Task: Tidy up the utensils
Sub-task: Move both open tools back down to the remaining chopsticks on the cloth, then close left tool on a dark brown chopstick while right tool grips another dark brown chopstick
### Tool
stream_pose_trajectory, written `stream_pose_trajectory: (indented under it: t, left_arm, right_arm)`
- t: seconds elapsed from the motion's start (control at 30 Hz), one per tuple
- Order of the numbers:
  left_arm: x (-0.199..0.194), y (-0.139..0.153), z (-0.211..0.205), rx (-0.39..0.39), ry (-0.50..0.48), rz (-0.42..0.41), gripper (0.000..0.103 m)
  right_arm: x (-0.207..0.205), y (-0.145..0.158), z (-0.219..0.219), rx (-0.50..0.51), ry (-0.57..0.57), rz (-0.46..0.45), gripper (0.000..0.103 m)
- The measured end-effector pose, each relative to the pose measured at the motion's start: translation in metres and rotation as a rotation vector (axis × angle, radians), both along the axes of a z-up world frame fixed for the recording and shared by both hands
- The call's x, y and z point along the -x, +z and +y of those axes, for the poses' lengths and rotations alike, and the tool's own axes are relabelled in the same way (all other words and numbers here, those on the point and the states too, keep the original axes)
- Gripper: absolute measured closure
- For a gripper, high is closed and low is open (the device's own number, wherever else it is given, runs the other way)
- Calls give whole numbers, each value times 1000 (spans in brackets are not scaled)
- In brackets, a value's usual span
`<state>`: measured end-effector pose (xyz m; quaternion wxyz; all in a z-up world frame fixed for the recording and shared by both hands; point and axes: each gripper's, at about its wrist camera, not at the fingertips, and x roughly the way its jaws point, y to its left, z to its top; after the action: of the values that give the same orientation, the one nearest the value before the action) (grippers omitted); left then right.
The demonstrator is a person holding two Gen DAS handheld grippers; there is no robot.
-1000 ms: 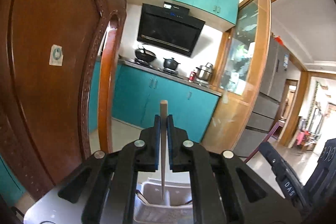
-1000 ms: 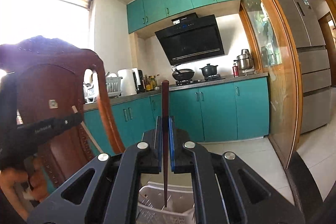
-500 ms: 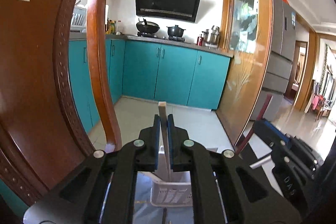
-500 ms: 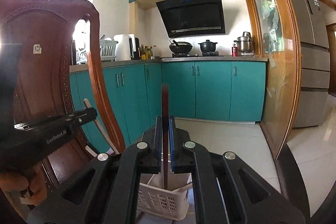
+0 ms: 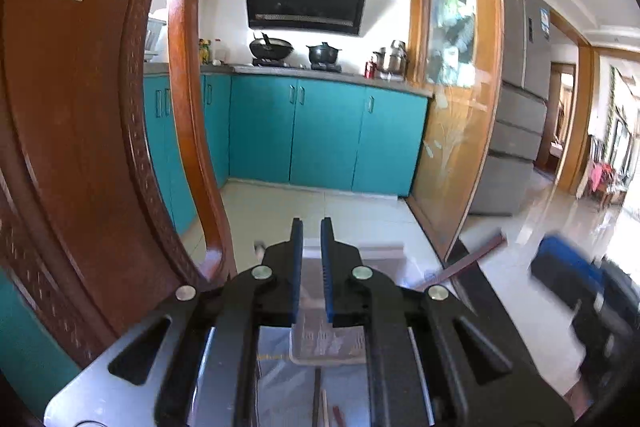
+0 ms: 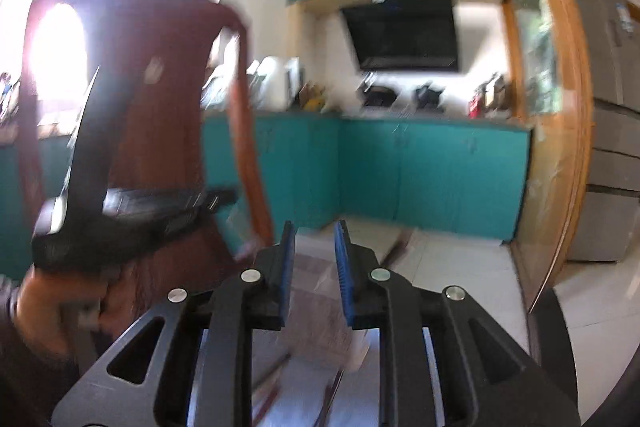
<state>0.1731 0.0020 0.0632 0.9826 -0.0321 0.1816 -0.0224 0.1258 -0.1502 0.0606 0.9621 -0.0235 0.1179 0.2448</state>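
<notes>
Now both grippers stand empty, where half a second ago each pinched a chopstick upright between its pads. The left gripper [image 5: 311, 227] has its blue pads parted by a narrow gap, nothing between them; the right gripper [image 6: 314, 231] is spread somewhat wider, likewise holding nothing. The white basket [image 5: 328, 345] lies low between the left gripper's arms, just beyond its pads, and a dark chopstick [image 5: 460, 263] leans out to the right of it, its upper end free in the air. Nearer the camera, a few more sticks [image 5: 325, 407] lie on the glossy counter [image 5: 280, 391] (pale and dark ones, side by side). In the right wrist view the basket is only a pale smear below the pads, too blurred to make out, and the whole view is streaked with motion.

The carved wooden chair back [image 5: 80, 131] crowds the left side, its upright close beside the left gripper's left finger. To the right there is open floor up to the wood-framed glass partition [image 5: 460, 107]. The right gripper shows as a dark blurred block [image 5: 580, 291] at the right edge of the left wrist view, well apart from the basket. The left gripper, held in a hand [image 6: 52, 307], shows at the left of the right wrist view, in front of the chair back.
</notes>
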Motion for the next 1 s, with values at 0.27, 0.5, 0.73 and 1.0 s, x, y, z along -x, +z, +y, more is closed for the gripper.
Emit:
stream_pose_trajectory:
  t: [0.27, 0.5, 0.73, 1.0]
  left_arm:
    - [-9, -92, -19, -93, -74, 316, 93]
    - [-31, -164, -18, -84, -105, 602, 93]
    - [-33, -189, -12, -75, -125, 684, 93]
    - [-41, -195, -21, -72, -140, 699, 93]
  right_arm:
    - [-52, -123, 33, 287, -42, 545, 83]
    - [-68, -154, 40, 320, -87, 679, 83]
    - [-78, -161, 44, 333, -105, 705, 83]
    - [-83, -173, 38, 323, -114, 731, 83]
